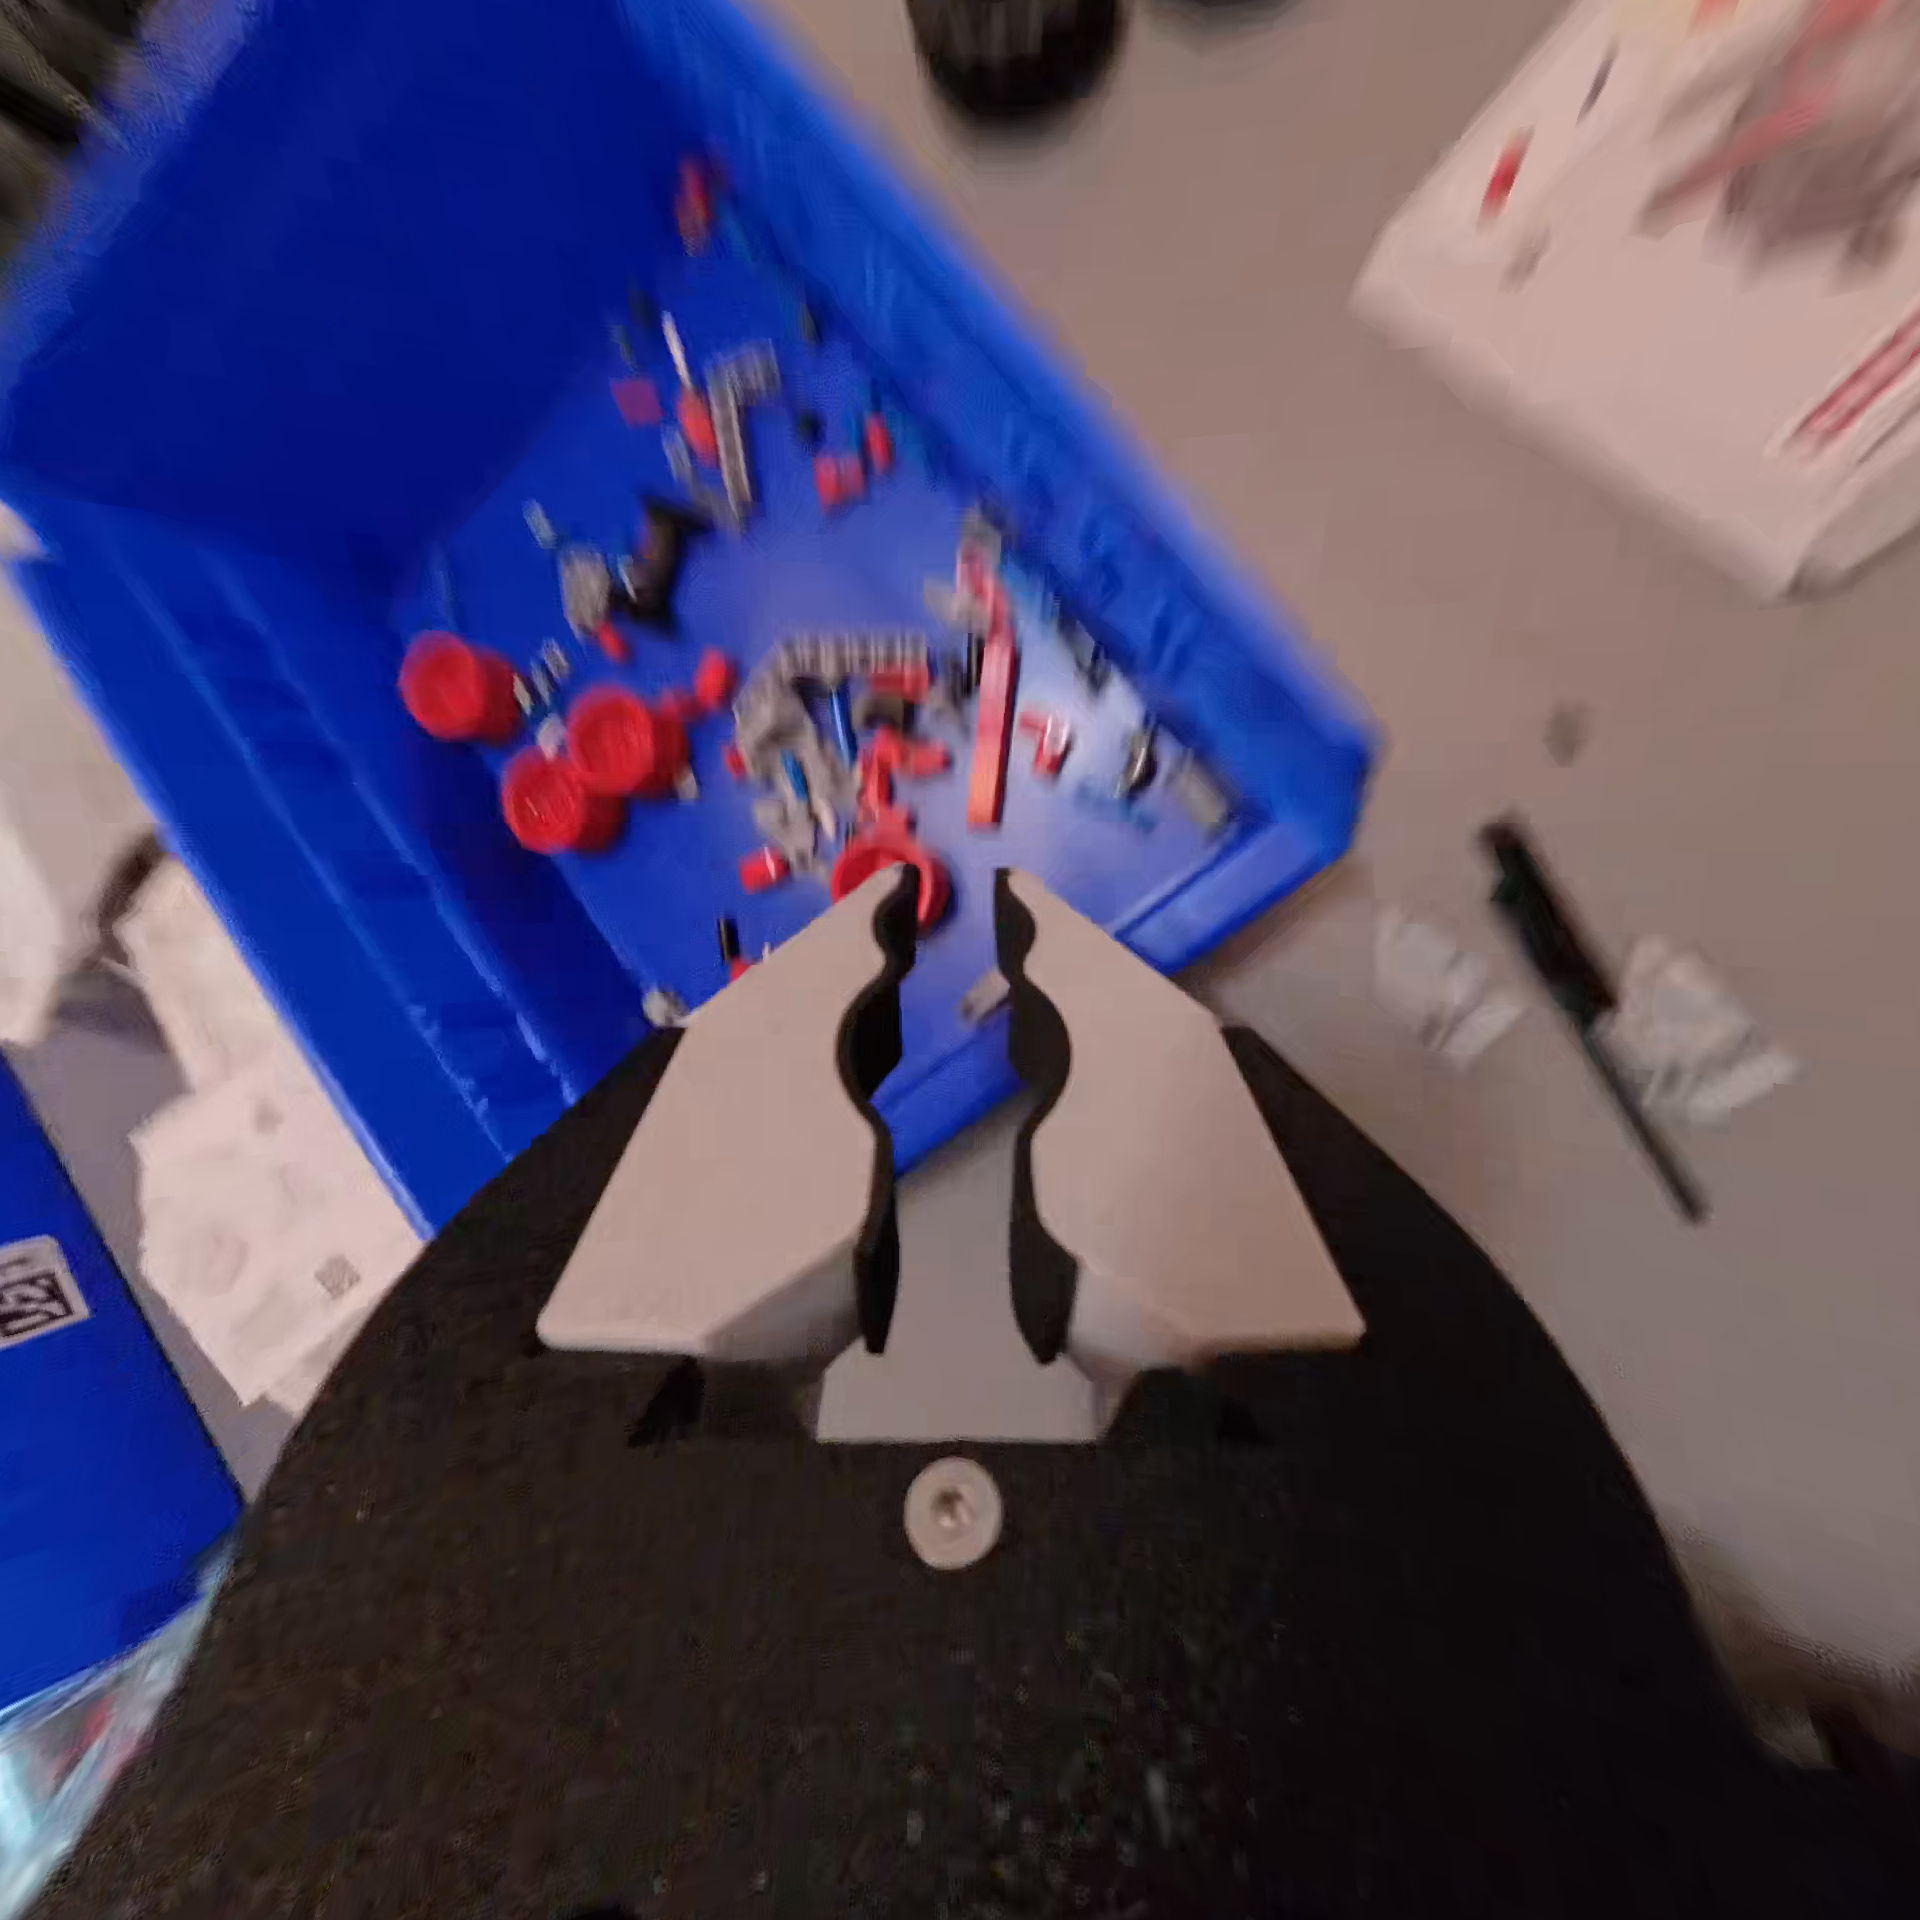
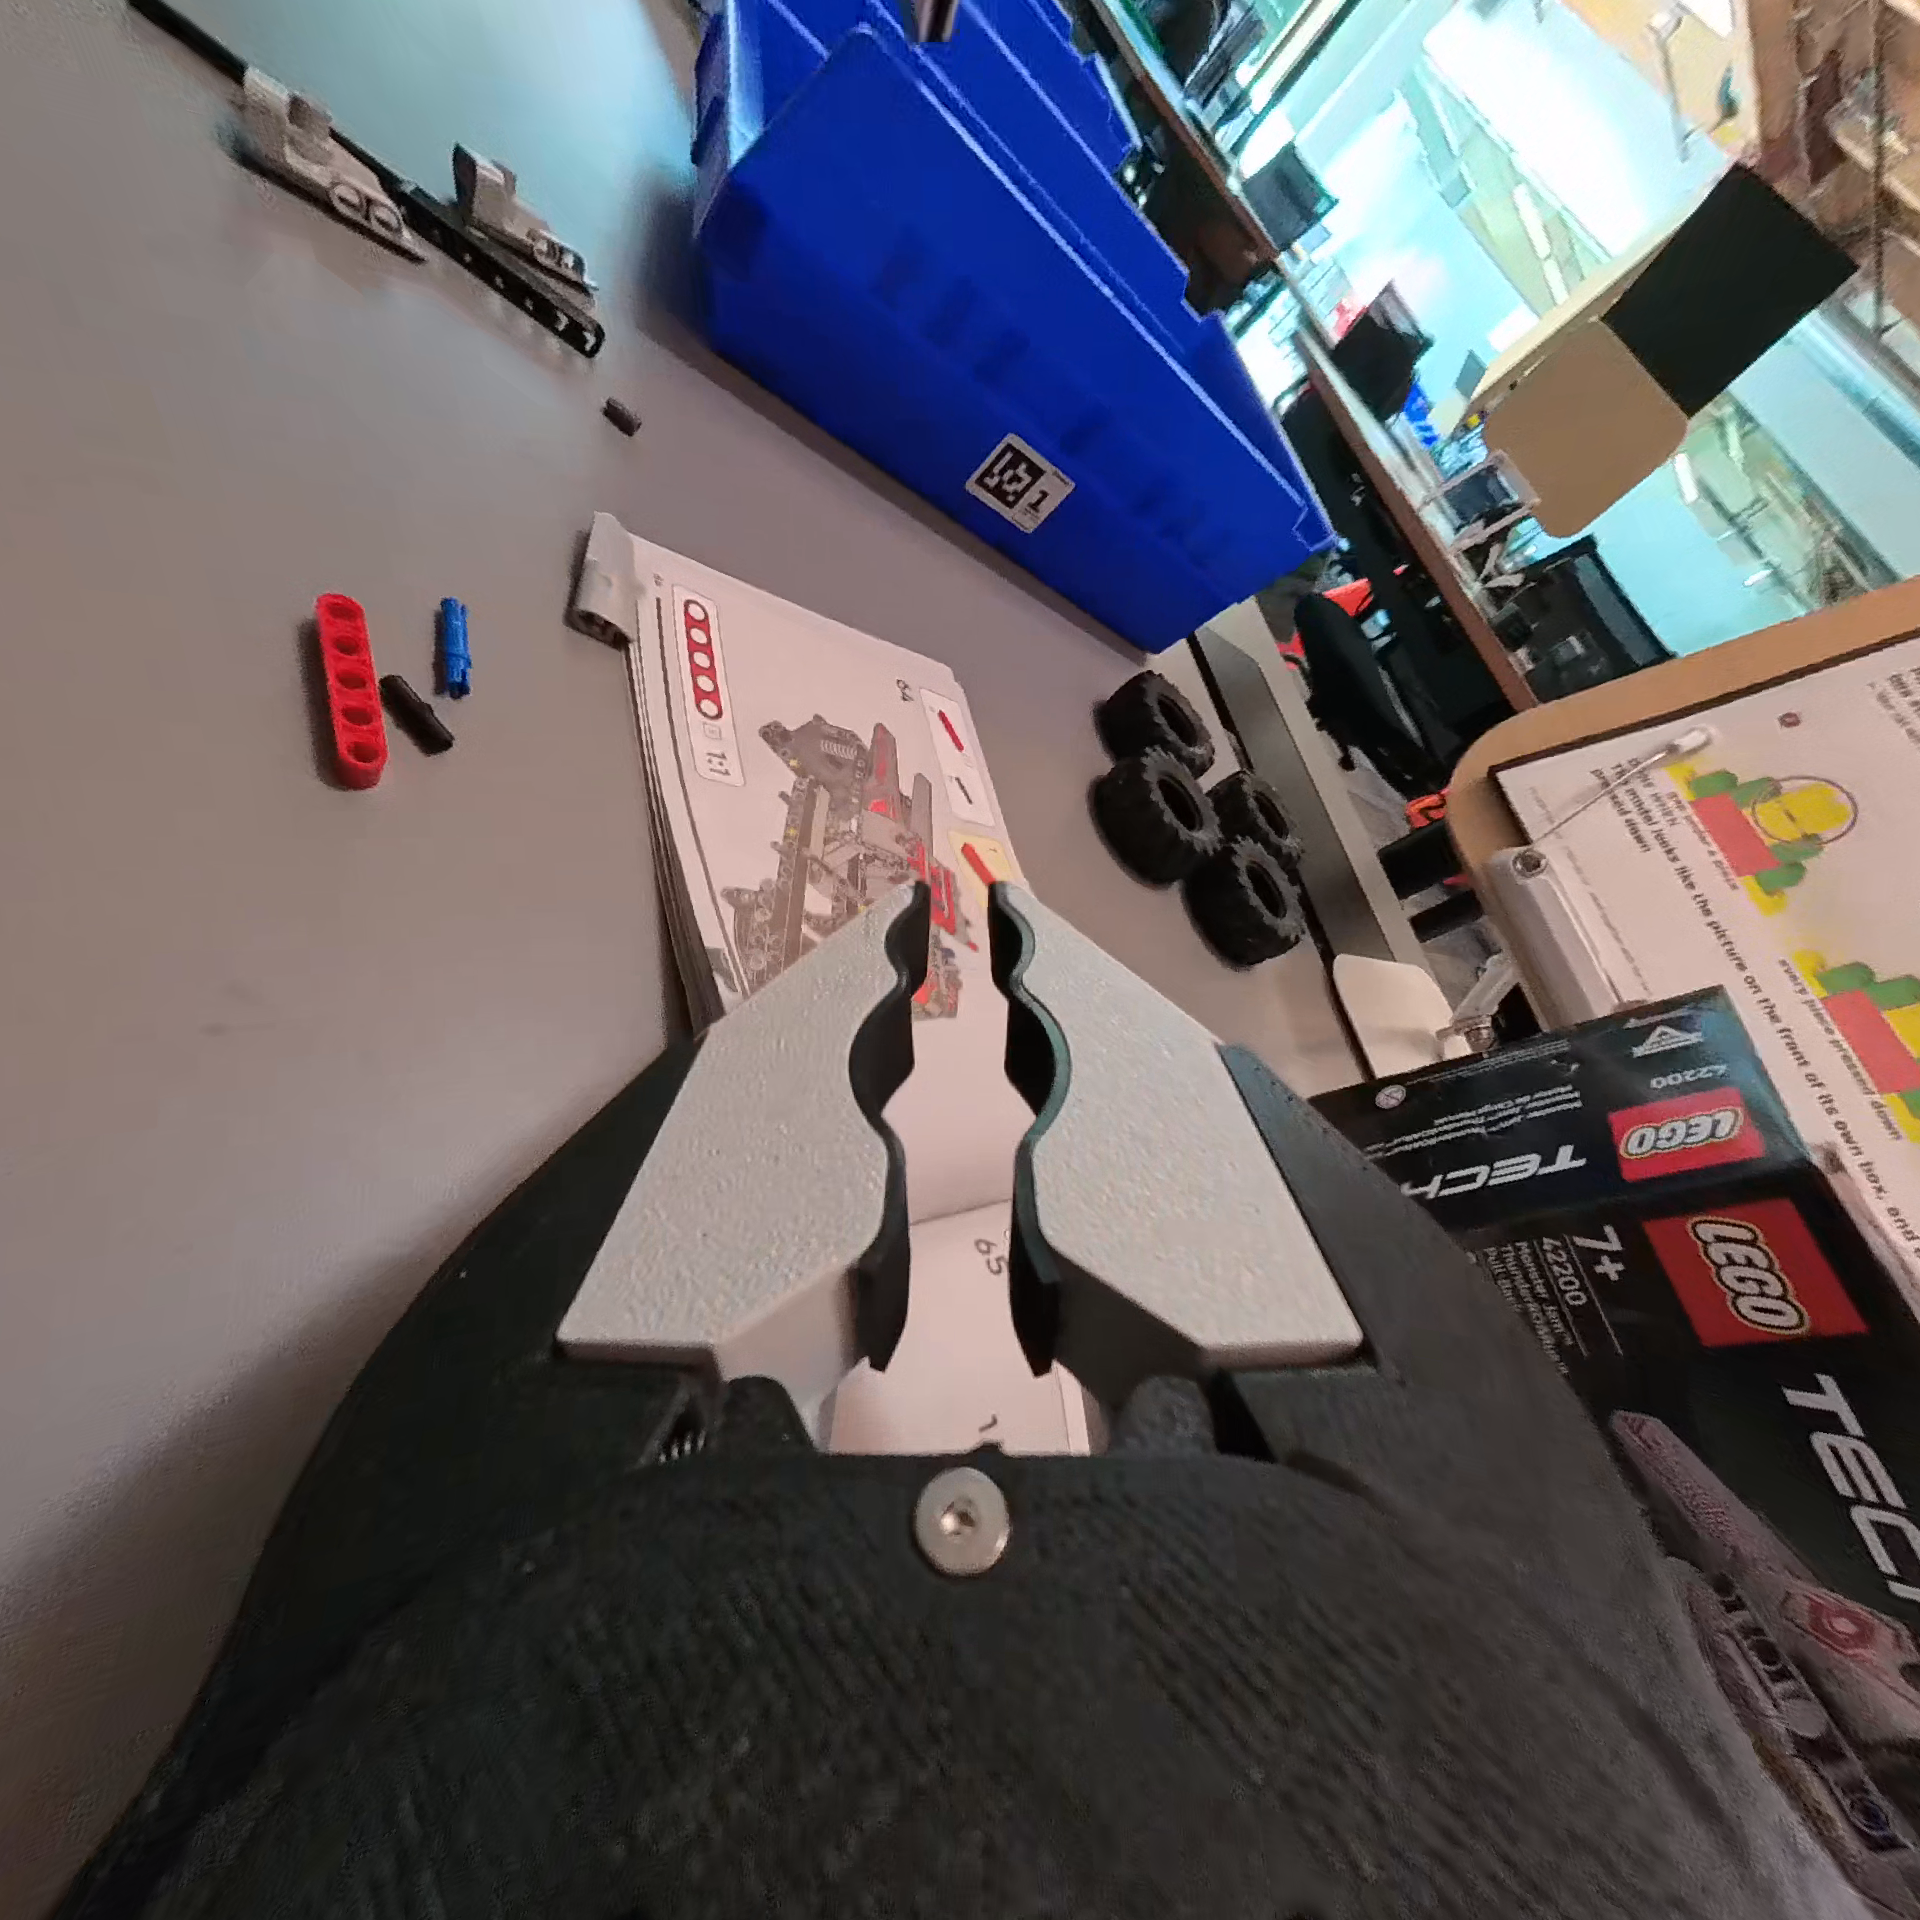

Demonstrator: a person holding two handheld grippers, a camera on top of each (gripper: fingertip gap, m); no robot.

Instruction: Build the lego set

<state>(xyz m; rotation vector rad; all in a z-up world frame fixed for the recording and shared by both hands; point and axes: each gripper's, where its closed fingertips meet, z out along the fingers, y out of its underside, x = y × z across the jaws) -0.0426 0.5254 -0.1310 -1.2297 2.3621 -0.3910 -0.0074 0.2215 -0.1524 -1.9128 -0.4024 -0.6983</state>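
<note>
Over the blue plastic bin [image 1: 312,343] of loose red and grey lego pieces [image 1: 831,717], your left gripper [image 1: 951,883] points steeply down, blurry, fingers parted with nothing between them. On the right wrist view, your right gripper [image 2: 958,902] sits low above the open instruction booklet [image 2: 821,790], tilted, fingers apart and empty; a red five-hole beam [image 2: 348,690] lies well off on the grey table [image 2: 208,1039].

the bin [image 1: 312,436] was a saturated blue, its floor speckled with red wheel hubs [image 1: 566,743] and grey and black bits. on the grey table [image 2: 208,1039] lay a red beam [image 2: 348,691], a blue pin [image 2: 454,644] and a black pin [image 2: 416,713] — plus black tyres [image 2: 1195,821]. the booklet [image 2: 810,810] was white (printed in grey and red). the box [image 2: 1714,1299] was black with red logos.
</note>
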